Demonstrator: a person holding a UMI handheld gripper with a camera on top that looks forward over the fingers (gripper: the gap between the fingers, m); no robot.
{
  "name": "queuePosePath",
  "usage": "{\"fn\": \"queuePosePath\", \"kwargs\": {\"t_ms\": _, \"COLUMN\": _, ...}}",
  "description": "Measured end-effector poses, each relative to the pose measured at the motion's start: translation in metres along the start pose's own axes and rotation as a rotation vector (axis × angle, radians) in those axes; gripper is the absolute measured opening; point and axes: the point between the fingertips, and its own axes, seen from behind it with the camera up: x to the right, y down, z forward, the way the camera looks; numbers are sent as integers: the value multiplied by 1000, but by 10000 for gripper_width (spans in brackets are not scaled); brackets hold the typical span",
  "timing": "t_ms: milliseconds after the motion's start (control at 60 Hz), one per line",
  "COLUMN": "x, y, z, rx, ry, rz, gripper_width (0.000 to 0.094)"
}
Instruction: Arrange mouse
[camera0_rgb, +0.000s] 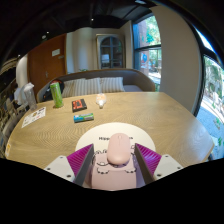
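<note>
Wooden table (150, 115) stretches ahead, windows at two o'clock. At six o'clock my fingers (82, 158) seem clamped on the mouse (118, 152), over a round white mat (140, 133). Loosening early, I judge, could drop it crooked off the mat.

The mouse's (118, 150) lower end is hidden between the hand-held gripper's (115, 160) fingers.

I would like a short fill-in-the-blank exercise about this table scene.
1. The mouse sits between the two ____ of the gripper.
2. The mouse rests on a round white ____.
3. Far across the table stands a ____ bottle.

Missing words: fingers; mat; green
</note>
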Motion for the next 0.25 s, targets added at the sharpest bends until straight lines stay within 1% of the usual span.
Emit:
{"fn": "queuePosePath", "kwargs": {"t_ms": 133, "x": -12, "y": 2, "z": -51, "rx": 71, "ry": -38, "rz": 21, "gripper_width": 851}}
{"fn": "queuePosePath", "kwargs": {"t_ms": 250, "x": -11, "y": 22, "z": -91, "rx": 106, "ry": -45, "rz": 49, "gripper_width": 850}}
